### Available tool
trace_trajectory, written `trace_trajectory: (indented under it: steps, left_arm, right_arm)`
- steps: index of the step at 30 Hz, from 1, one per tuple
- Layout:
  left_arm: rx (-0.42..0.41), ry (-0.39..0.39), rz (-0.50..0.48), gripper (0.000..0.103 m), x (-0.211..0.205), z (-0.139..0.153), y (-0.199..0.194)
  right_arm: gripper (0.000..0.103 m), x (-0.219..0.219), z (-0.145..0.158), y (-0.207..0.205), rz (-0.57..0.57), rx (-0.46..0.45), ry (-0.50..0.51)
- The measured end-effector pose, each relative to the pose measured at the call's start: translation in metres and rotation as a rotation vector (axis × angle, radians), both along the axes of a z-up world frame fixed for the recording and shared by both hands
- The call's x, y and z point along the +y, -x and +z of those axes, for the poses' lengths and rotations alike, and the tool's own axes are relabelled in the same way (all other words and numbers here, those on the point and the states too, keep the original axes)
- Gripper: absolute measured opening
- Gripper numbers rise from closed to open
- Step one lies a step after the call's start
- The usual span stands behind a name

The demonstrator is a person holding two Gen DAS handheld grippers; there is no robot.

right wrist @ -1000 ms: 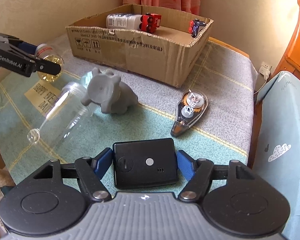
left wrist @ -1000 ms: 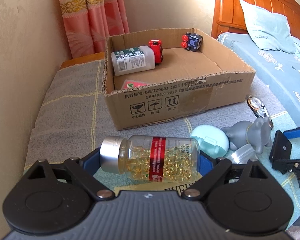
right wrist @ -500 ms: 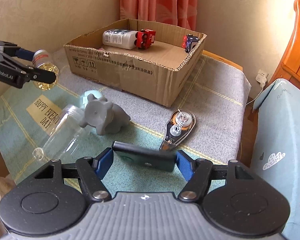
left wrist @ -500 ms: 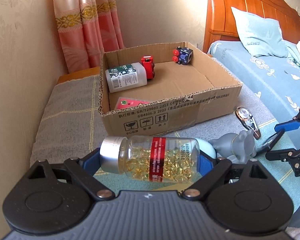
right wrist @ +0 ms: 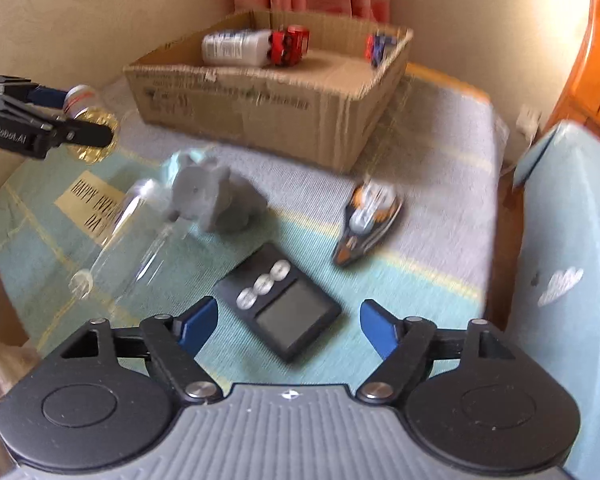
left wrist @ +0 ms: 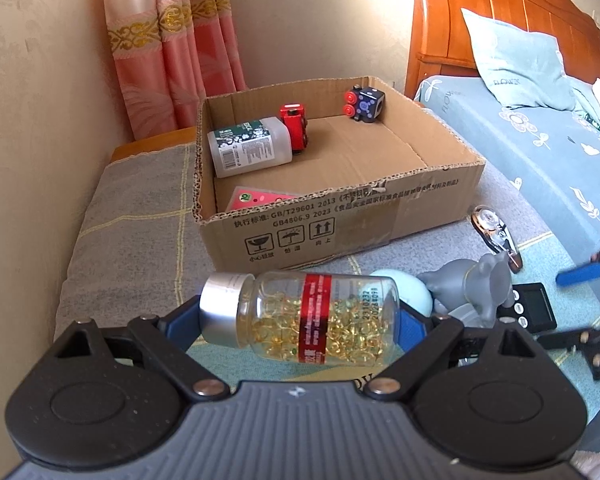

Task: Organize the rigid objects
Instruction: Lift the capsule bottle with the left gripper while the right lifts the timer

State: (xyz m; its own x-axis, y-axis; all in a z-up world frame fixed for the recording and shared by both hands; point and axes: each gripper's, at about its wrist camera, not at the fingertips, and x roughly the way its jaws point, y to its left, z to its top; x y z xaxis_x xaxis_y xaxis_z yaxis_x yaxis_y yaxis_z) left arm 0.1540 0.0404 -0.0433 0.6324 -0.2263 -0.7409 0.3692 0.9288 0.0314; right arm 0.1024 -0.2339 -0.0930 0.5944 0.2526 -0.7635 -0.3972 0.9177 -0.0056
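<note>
Change, right gripper point(right wrist: 288, 320): its jaws have just been opening; the black scale point(right wrist: 278, 304), clamped between the blue pads a second ago, is now lying face up on the teal cloth point(right wrist: 420, 288), buttons and screen showing.
Right gripper state: standing wide, holding nothing, pads clear of the scale on both sides.
Scale position: lying loose just beyond and between the fingertips, tilted diagonally.
Change, left gripper point(left wrist: 300, 316): carrying the capsule bottle point(left wrist: 300, 316) as before, the cardboard box point(left wrist: 340, 220) sitting much as it did.
Left gripper state: clamping the bottle sideways, silver cap to the left.
Bottle position: hanging above the cloth, nearer than the box.
Nearby: the grey elephant figure point(right wrist: 212, 196) and correction tape point(right wrist: 368, 220) are lying beyond the scale.
</note>
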Motion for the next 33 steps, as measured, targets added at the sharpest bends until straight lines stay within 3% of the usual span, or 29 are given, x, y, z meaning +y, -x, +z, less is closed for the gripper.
trace_trajectory:
  steps: [3,4,8,15,18,21,33]
  left_arm:
    - [0.004,0.002,-0.001,0.093,0.0,-0.002,-0.002]
    - [0.005,0.004,0.0,0.093,0.001,-0.003,-0.002]
    - [0.005,0.01,0.004,0.093,0.004,-0.002,-0.001]
    - [0.012,0.013,0.031,0.093,0.01,-0.004,-0.003]
    - [0.016,0.011,0.035,0.093,0.01,-0.005,-0.005]
    - [0.015,0.008,0.03,0.093,0.009,-0.005,-0.005]
    - [0.001,0.0,0.01,0.093,0.005,0.0,-0.004]
  right_arm:
    - [0.082,0.007,-0.011,0.004,-0.009,0.055,-0.011]
    - [0.087,0.01,-0.014,0.005,-0.015,0.059,-0.008]
    - [0.093,0.019,-0.015,0.0,-0.012,0.041,-0.035]
    - [0.093,0.027,-0.016,-0.015,0.004,-0.007,-0.034]
    - [0.089,0.03,-0.015,-0.021,-0.019,-0.022,-0.028]
    - [0.078,0.037,-0.015,-0.022,-0.04,-0.051,0.039]
    - [0.077,0.022,-0.005,-0.015,-0.051,-0.059,0.042]
